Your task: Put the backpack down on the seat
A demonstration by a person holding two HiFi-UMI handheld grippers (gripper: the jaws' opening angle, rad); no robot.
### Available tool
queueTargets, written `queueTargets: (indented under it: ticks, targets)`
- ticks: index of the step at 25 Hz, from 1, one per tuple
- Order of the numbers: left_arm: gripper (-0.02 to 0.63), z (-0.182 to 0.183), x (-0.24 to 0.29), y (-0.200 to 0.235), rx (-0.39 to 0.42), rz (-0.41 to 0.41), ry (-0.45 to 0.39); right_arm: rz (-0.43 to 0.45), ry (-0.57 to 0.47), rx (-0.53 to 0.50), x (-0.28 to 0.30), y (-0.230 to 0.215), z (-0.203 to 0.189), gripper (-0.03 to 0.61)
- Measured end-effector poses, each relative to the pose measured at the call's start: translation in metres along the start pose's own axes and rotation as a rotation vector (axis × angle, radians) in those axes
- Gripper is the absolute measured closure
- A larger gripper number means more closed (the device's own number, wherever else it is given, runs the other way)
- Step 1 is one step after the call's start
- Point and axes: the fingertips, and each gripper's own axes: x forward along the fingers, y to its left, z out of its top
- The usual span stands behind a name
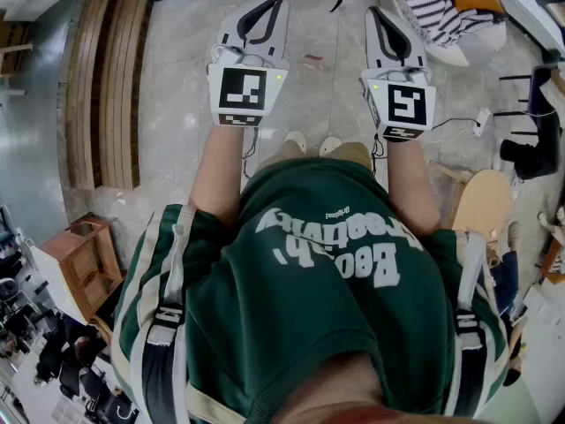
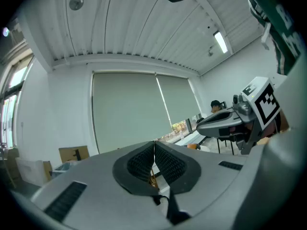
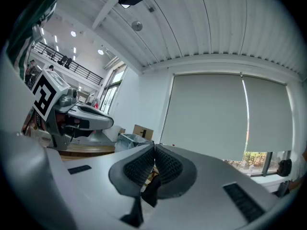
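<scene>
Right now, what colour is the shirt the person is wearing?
Dark green shirt with white lettering, shown best in the head view.

We stand on a pale grey marbled floor, with a long slatted wooden bench off to the left, a small open wooden crate nearer us on that side, and a white chair with a striped cushion at the upper right. Ahead we see two grey-green roller blinds drawn almost fully down under a ribbed white ceiling that carries a lit strip light. Below the blinds a strip of window shows greenery in daylight, and a cardboard box stands by the white wall.
</scene>
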Motion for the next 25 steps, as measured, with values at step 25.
queueTargets:
  ticks: [25]
  targets:
    - [0.595,-0.003,-0.035,0.010,0.009,-0.035,-0.014,-0.004,-0.038,0.001,-0.010,0.041,0.015,0.543]
